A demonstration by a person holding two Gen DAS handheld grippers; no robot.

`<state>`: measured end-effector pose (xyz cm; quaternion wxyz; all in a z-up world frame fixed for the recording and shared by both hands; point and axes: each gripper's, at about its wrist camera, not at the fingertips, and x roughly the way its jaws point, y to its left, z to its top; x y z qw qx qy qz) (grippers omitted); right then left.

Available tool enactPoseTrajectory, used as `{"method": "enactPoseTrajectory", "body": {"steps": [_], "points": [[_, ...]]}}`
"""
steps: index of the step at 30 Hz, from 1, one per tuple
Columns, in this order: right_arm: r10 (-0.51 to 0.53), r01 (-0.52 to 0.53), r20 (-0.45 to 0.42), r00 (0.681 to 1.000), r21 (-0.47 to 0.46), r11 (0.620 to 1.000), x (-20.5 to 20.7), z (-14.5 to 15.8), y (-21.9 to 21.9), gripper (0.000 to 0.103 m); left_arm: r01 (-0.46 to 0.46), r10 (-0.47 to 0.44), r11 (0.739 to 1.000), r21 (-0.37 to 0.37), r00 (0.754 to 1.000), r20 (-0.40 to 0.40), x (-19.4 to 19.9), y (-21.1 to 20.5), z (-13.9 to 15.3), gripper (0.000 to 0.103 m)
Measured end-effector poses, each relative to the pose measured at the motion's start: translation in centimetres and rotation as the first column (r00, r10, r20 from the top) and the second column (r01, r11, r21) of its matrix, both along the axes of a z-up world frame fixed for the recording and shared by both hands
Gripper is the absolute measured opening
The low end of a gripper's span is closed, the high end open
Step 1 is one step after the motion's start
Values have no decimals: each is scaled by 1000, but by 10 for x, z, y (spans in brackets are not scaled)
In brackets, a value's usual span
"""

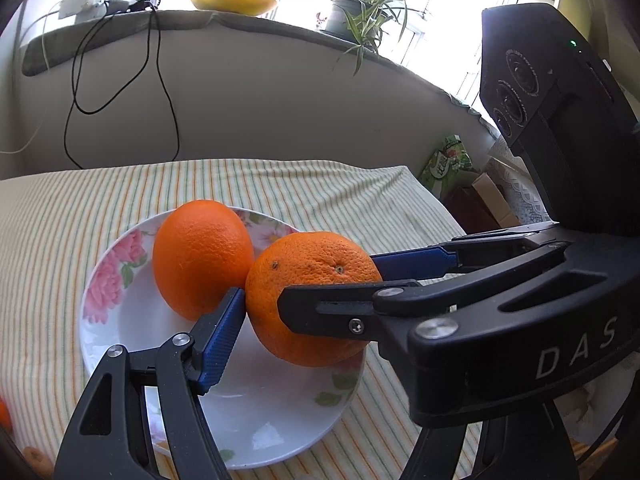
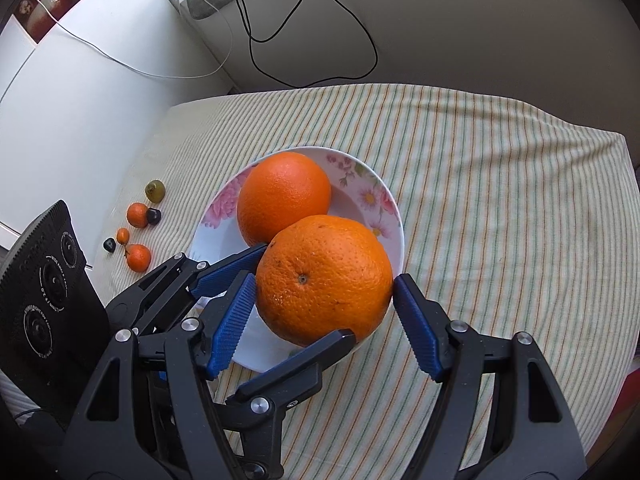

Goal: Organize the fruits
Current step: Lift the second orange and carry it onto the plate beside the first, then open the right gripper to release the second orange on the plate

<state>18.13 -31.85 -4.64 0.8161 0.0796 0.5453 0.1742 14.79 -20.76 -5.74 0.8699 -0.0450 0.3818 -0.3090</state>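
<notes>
**Two oranges at the plate, six small fruits not yet gathered**

The near orange (image 1: 312, 272) sits over the plate's (image 1: 256, 420) front edge, touching the far orange (image 1: 202, 256), which rests well inside the plate. Whether the near one bears on the plate or is held just clear of it, I cannot tell.

Both tools are on that same fruit, crossed. The right gripper (image 2: 325, 286) has its blue pads (image 2: 234, 328) pressed to either flank of the near orange. The left gripper (image 2: 305, 291) comes in from the plate's left, with one finger against the fruit's far-left side and the other across its front. From its own camera one pad plainly touches the peel; the other is hidden behind the right tool. Both look clamped on the orange rather than standing loose around it.

By my reading, the job is partly done. The large fruit is at the plate, one settled and one being set down or adjusted. The small fruit is untouched on the striped cloth (image 2: 500, 200), left of the plate.

Count:
- One floral plate.
- Two large oranges.
- Two small mandarins (image 2: 137, 215).
- One tiny orange fruit (image 2: 123, 235).
- Two dark fruits (image 2: 153, 216).
- One greenish fruit (image 2: 154, 191).
</notes>
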Motion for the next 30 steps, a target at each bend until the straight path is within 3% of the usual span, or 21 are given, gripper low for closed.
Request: {"method": "enactPoseTrajectory", "body": {"steps": [10, 19, 30], "points": [[-25, 26, 33, 999, -33, 999, -1, 7, -3, 74, -7, 7, 1000, 22, 1000, 12, -1, 1, 5, 73], [-50, 49, 45, 998, 21, 999, -8, 13, -9, 76, -11, 10, 1000, 29, 1000, 16, -5, 8, 5, 76], [-102, 95, 133, 986, 55, 994, -22, 38, -13, 76, -28, 27, 999, 18, 998, 52, -16, 22, 17, 76]]}}
